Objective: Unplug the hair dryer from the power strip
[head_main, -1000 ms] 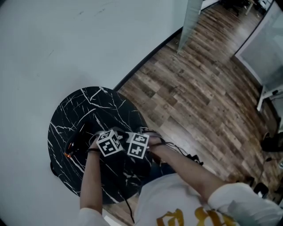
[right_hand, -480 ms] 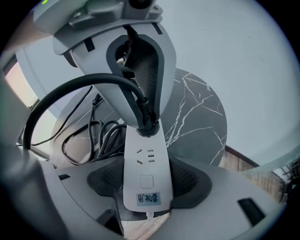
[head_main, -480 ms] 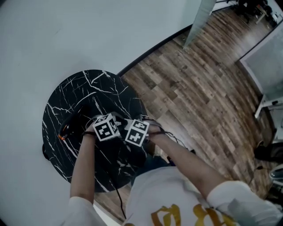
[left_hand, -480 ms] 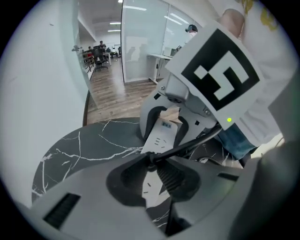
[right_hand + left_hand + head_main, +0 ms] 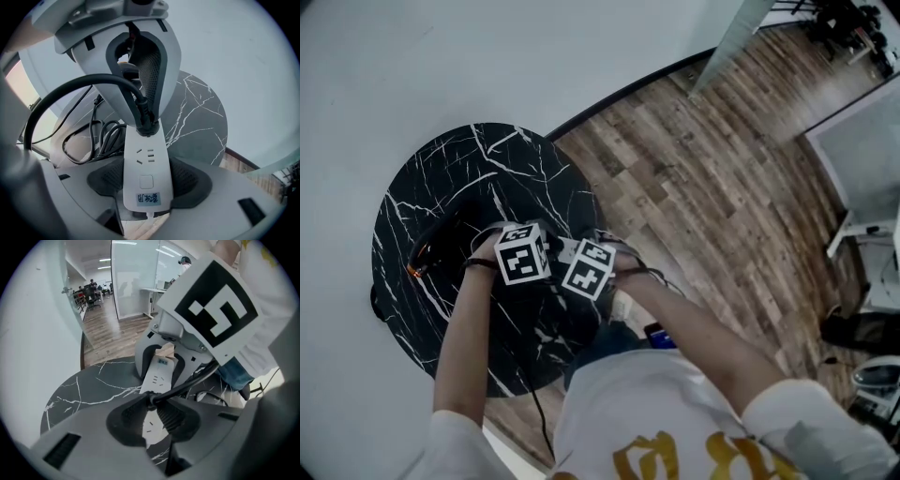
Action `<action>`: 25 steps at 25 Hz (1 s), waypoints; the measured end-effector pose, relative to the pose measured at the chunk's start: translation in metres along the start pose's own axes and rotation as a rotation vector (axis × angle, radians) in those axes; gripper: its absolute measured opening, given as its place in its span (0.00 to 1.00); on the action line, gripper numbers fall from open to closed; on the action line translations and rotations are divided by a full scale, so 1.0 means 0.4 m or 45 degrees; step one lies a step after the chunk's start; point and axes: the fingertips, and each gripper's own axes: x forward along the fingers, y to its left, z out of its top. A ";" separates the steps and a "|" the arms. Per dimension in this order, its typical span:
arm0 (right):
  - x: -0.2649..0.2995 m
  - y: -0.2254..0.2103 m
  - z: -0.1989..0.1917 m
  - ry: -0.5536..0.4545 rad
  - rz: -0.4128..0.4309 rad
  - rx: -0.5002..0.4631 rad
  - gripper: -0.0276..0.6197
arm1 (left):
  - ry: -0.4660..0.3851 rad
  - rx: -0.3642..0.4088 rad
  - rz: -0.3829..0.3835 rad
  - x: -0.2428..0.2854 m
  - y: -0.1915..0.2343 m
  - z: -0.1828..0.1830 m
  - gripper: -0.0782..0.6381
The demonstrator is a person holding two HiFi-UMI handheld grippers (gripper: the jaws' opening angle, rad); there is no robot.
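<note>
On the round black marble table (image 5: 441, 187) lies a white power strip (image 5: 146, 164) with a black plug (image 5: 144, 123) seated in its far socket. My right gripper (image 5: 146, 183) is shut on the strip's near end, a pad pressed against each long side. My left gripper (image 5: 153, 403) comes down from the opposite side, shut on the black plug (image 5: 151, 399) where its thick cable (image 5: 197, 378) leaves. In the head view the left gripper (image 5: 525, 255) and right gripper (image 5: 589, 270) stand side by side, their jaws hidden under the marker cubes. A dark hair dryer (image 5: 431, 251) with an orange glint lies at the table's left.
Loose black cable (image 5: 89, 136) is coiled on the table beside the strip. The table stands against a white wall (image 5: 412, 66), with wooden floor (image 5: 722, 187) to its right. The strip's white cord (image 5: 149, 216) hangs off the table's near edge.
Both grippers have kept their hold and place. Only the head view has shifted, so the table now sits higher and further left in the picture.
</note>
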 end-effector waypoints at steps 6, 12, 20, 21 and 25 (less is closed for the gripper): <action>-0.002 -0.003 -0.004 0.009 -0.009 0.018 0.46 | -0.001 -0.044 -0.063 -0.015 0.030 0.021 0.20; 0.000 -0.004 -0.001 0.019 -0.012 0.023 0.46 | -0.080 -0.103 -0.072 -0.010 0.018 0.026 0.20; -0.001 -0.001 -0.004 0.020 -0.012 0.020 0.46 | -0.055 -0.093 -0.039 -0.020 0.029 0.030 0.20; 0.000 0.001 -0.004 0.017 -0.012 0.025 0.46 | -0.073 -0.120 -0.062 -0.020 0.032 0.033 0.20; 0.004 0.002 -0.009 0.016 -0.012 0.030 0.46 | -0.098 -0.143 -0.112 -0.013 0.025 0.035 0.20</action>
